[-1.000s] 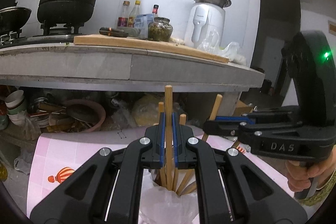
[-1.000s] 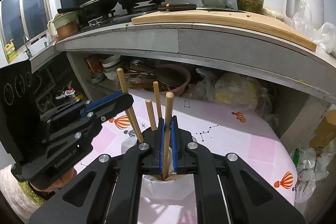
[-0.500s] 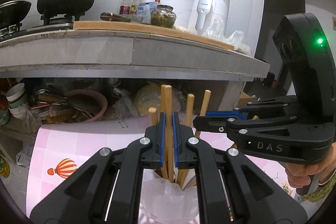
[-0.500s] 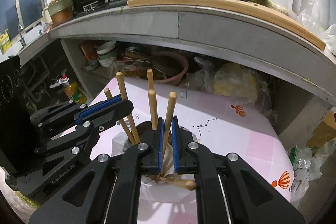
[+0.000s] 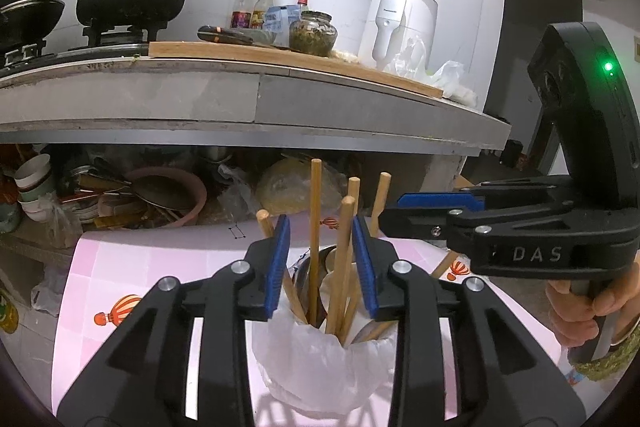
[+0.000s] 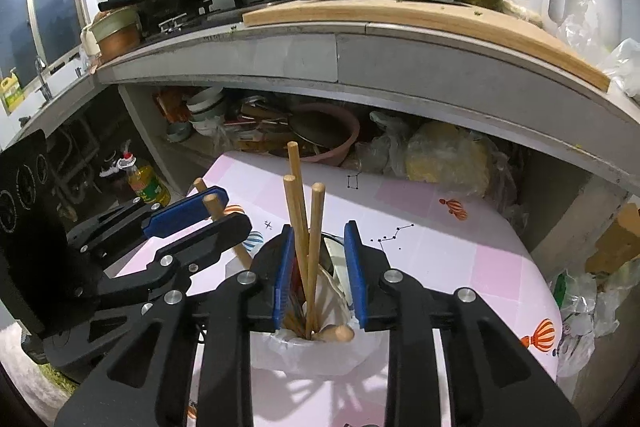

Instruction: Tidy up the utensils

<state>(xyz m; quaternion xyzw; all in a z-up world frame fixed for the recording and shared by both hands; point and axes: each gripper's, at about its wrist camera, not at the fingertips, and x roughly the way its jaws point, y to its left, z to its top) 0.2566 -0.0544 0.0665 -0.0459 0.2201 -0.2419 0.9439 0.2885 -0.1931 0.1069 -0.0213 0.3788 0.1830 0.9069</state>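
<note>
Item: round, pale wooden chopsticks, standing tips-down and fanned in a plastic-lined holder on the pink patterned tablecloth. Your left gripper and right gripper have just been opening; blue pads now stand clear of the sticks between them, apparently so they settle upright.

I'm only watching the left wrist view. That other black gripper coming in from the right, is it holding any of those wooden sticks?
Observer: No. The right wrist view shows the right gripper open. Its jaws have just been opening, and two chopsticks stand loose between them.
Operator: And what lies left of the stove, beyond my picture's edge?
Observer: A window, with a tap below it.
</note>
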